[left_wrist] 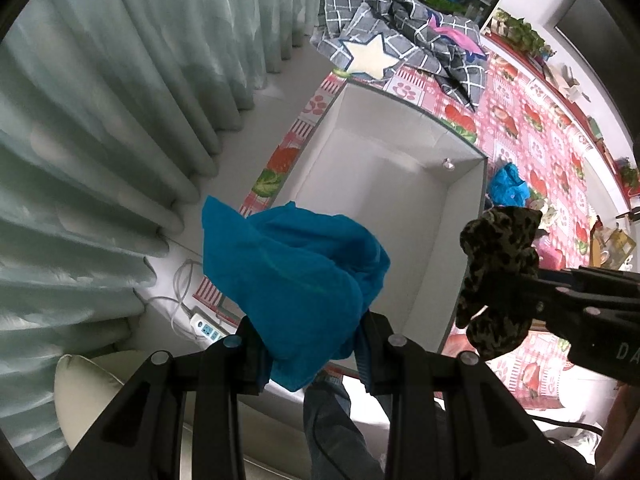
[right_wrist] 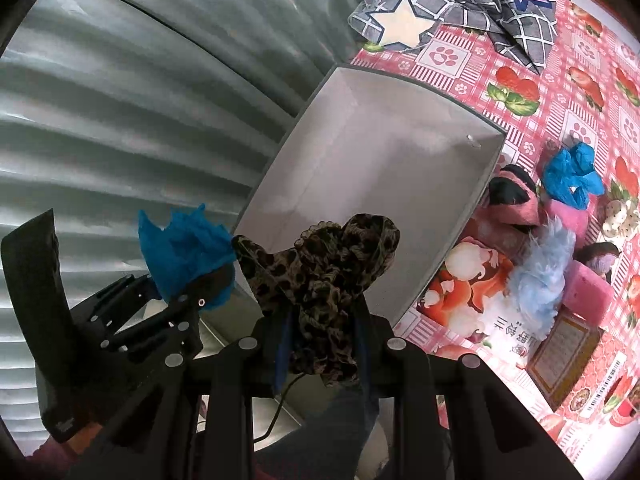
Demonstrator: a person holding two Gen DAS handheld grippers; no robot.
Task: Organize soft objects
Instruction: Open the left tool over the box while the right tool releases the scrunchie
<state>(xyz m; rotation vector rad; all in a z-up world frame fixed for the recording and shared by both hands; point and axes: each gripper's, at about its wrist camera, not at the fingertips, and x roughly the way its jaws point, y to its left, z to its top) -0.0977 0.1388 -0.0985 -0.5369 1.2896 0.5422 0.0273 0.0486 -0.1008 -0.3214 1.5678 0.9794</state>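
Now blue cloth (left_wrist: 292,288) sits pinched in left tool (left_wrist: 308,344).

A pink patterned tablecloth (right_wrist: 576,92) carries an open grey box (right_wrist: 360,184), checked cloth (right_wrist: 500,4) and plush toys (right_wrist: 536,280)

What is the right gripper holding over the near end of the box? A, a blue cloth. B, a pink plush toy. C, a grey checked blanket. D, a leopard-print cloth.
D: the right gripper is shut on the leopard-print cloth at the near end of the white box, while the blue cloth sits in the left gripper.
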